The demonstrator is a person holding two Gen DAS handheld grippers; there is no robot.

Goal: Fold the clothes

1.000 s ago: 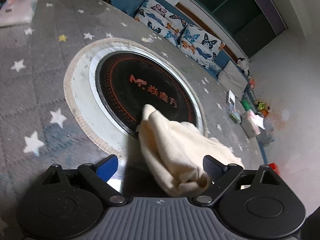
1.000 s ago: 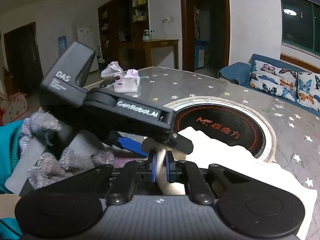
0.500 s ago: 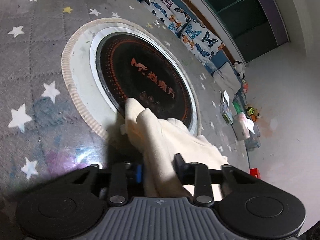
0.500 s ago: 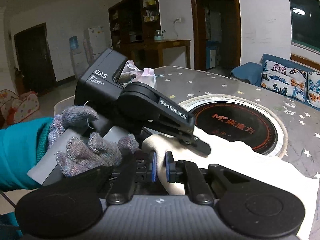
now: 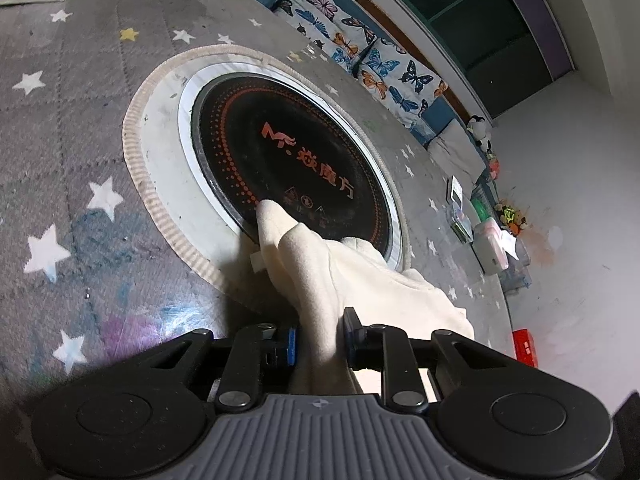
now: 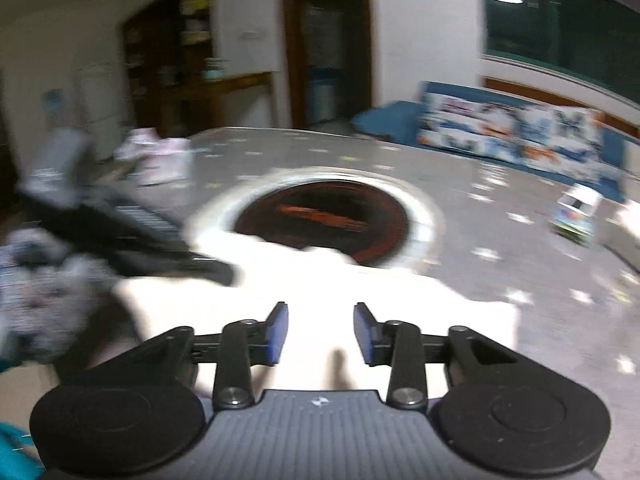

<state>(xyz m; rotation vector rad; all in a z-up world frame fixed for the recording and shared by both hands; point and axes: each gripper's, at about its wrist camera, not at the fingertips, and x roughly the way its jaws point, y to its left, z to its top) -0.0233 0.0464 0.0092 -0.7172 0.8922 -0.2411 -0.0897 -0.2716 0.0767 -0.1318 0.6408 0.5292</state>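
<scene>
The left gripper [image 5: 319, 338] is closing on a bunched cream fleece garment [image 5: 360, 280] at the grey star-patterned tabletop's [image 5: 80, 120] near edge; the right gripper [image 6: 320, 332] is opening, nothing between its pads.

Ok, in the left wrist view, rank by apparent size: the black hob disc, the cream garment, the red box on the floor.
1. Black hob disc.
2. Cream garment, close behind; it sits nearer the camera, so unsure.
3. Red box, clearly smallest, though it is farthest.
</scene>
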